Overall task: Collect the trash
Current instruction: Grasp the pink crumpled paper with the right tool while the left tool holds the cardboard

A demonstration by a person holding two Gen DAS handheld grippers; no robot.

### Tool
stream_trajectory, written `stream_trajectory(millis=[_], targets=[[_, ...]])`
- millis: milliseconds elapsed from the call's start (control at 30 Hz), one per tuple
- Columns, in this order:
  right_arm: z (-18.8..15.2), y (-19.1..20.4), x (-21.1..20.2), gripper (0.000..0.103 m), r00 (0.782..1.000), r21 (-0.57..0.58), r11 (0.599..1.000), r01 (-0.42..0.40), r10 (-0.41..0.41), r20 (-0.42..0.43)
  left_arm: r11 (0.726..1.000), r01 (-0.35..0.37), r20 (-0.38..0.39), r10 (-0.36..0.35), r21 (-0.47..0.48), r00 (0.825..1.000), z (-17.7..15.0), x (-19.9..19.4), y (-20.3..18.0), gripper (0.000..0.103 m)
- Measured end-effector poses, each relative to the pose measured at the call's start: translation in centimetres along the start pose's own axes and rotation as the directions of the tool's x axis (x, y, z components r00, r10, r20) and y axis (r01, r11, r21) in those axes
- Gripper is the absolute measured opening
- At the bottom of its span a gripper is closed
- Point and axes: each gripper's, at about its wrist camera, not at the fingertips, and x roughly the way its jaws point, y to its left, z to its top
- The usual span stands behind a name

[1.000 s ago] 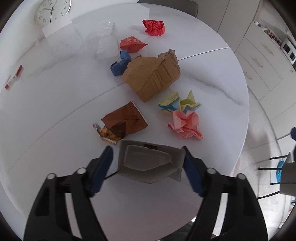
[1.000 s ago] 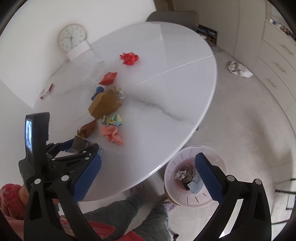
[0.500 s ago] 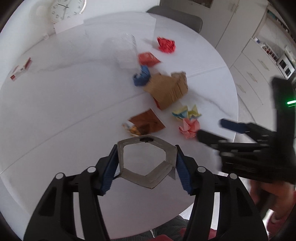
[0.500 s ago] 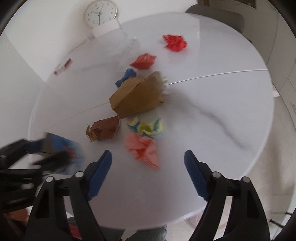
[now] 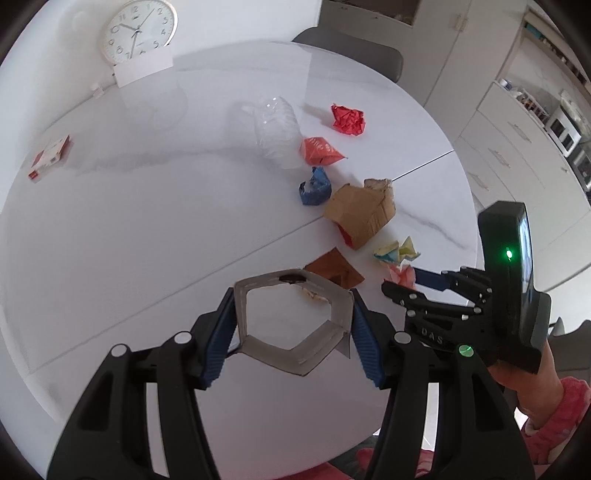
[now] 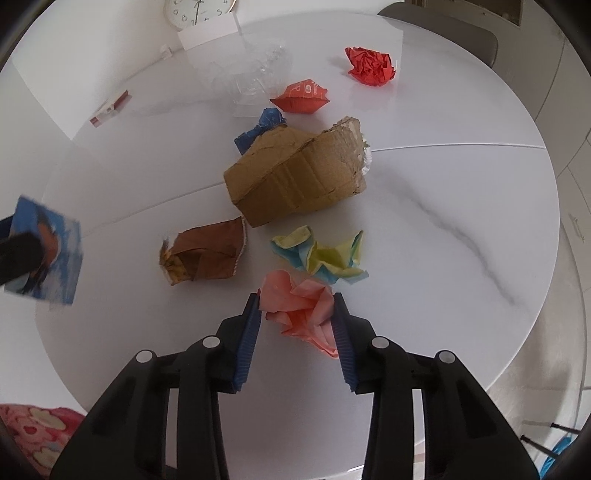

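Observation:
My left gripper [image 5: 291, 325] is shut on an open-ended grey cardboard carton [image 5: 291, 354], held above the white table; its blue printed side shows in the right wrist view [image 6: 48, 254]. My right gripper [image 6: 297, 314] is closed around a crumpled pink paper [image 6: 299, 302] on the table, its pads touching both sides. The right gripper also shows in the left wrist view [image 5: 413, 284]. Beyond lie a yellow-blue paper wad [image 6: 321, 254], a brown wrapper [image 6: 207, 254], a torn cardboard box [image 6: 299, 181], a blue wrapper [image 6: 258, 127], an orange packet [image 6: 301, 98] and a red paper ball [image 6: 371, 66].
A crushed clear plastic bottle [image 5: 275, 131] lies at the back of the round white table [image 6: 461, 177]. A red-and-white small box [image 5: 50, 157] sits at the far left. A clock [image 5: 138, 29] leans on the wall. A chair [image 5: 351, 55] stands behind the table.
My right gripper swung from over the bin beside the table to the pink paper and closed around it. My left gripper lifted the carton and pulled back.

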Motion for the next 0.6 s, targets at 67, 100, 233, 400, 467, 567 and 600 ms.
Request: stream_trajectory(millis=[67,100,233,400,467,567,600], targets=[[-0.4,-0.2,-1.0,0.039,0.999,0.034,0.999,-0.031,0.031,0.011,1.0,0.016,0.004,-0.016,0.025,1.0,0.5,-0.1,-0.2,0.057],[-0.7,-0.4,-1.7,0.039,0.999,0.053,0.998,-0.045,0.044,0.019,0.999,0.027,0.005,-0.027,0.041,1.0,0.8,-0.1,-0.4,0.057],[-2.5,-2.3,-5.8,0.039,0.994,0.166,0.982,-0.087,0.074,0.081,0.989,0.085,0.002,-0.086,0.119,0.996,1.7,-0.1,-2.5,0.057],[-6.8,-7.1,-10.6,0.039,0.992,0.328,0.945,-0.008,-0.034,0.123,0.96,0.175,-0.024,-0.174,0.219,0.984,2.3,0.2,-6.8,0.057],[-8.8,-9.2,-11.4,0.039,0.99,0.389,0.921,0.03,-0.081,0.116,0.943,0.201,-0.035,-0.199,0.265,0.979,2.3,0.3,-9.0,0.057],[-11.5,-12.6,-10.6,0.04,0.99,0.46,0.885,0.072,-0.118,0.073,0.915,0.239,-0.06,-0.232,0.326,0.971,2.3,0.6,-12.2,0.057],[-12.4,-13.8,-9.9,0.04,0.991,0.476,0.876,0.082,-0.121,0.052,0.906,0.245,-0.066,-0.236,0.345,0.969,2.2,0.7,-13.4,0.057]])
